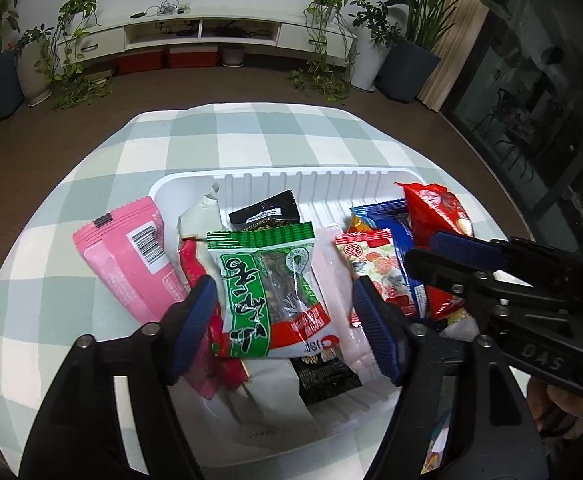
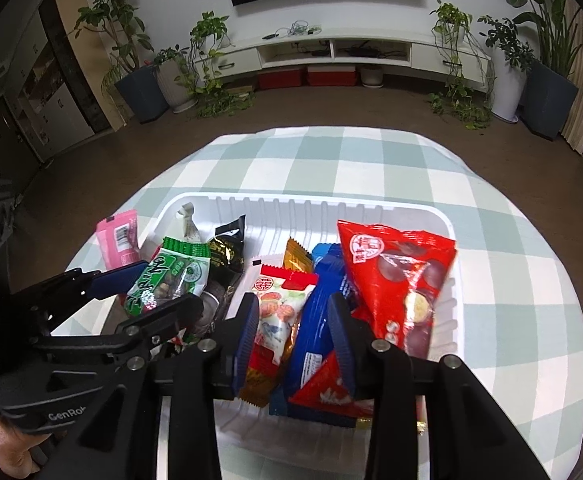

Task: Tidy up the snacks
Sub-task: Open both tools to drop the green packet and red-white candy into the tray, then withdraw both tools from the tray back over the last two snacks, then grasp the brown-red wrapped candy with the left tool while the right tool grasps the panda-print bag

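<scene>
We list: white ribbed plastic tray (image 1: 323, 176), centre; left gripper (image 1: 287, 320) spread around green-and-white crinkly snack packet (image 1: 267, 296), untouched; right gripper (image 2: 293, 336) straddling blue foil packet (image 2: 315, 320), grip uncertain.

Each camera sits on a gripper and looks forward and down along its two blue-padded fingers, very close to a white ribbed plastic tray (image 1: 323, 178) full of snack packs. The left camera hangs over the left part of the tray, right above a green and white seaweed snack pack (image 1: 265, 296). The right camera hangs over the right part, above a long blue snack pack (image 2: 319, 312). Both face the far white wall with its long white TV shelf (image 1: 199, 30). Both see the same tray, the green-checked tablecloth (image 2: 371, 160), the brown floor and the potted plants. Each camera also sees the other gripper at its edge.
</scene>
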A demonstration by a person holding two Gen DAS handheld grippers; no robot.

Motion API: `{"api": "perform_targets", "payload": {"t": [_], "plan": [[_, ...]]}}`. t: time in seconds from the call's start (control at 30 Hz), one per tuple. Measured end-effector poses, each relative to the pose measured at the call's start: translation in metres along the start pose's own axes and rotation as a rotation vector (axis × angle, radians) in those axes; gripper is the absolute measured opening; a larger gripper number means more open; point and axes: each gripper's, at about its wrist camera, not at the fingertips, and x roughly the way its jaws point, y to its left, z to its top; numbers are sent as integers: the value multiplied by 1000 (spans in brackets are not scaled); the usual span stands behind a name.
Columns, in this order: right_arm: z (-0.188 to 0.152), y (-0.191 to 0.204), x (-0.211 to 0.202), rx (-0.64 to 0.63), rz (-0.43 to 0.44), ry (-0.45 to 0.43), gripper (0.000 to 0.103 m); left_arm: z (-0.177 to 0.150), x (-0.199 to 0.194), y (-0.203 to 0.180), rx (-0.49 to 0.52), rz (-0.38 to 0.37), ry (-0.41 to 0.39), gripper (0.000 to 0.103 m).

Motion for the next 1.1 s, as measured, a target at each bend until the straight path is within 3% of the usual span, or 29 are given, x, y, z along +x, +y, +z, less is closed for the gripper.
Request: {"api": "perform_targets", "payload": {"t": [0.13, 0.27, 0.4, 0.57, 0.8, 1.1], "plan": [[-8, 1, -31, -24, 29, -42, 69, -6, -18, -7, 7, -10, -26, 87], [-27, -3, -69, -39, 75, -82, 77, -24, -42, -19, 21, -22, -52, 93], [-63, -9, -88, -81, 39, -78, 79, -61, -65, -31, 36, -37, -56, 95], [-111, -29, -75, -55, -19, 16, 79, -113, -77, -33, -9, -46, -13, 96], [-141, -35, -57, -29, -69, 115, 79, -176, -76, -46, -42, -76, 75, 96], [-180, -1, -66, -64, 17, 148, 77, -202, -87, -38, -65, -30, 91, 96]]}}
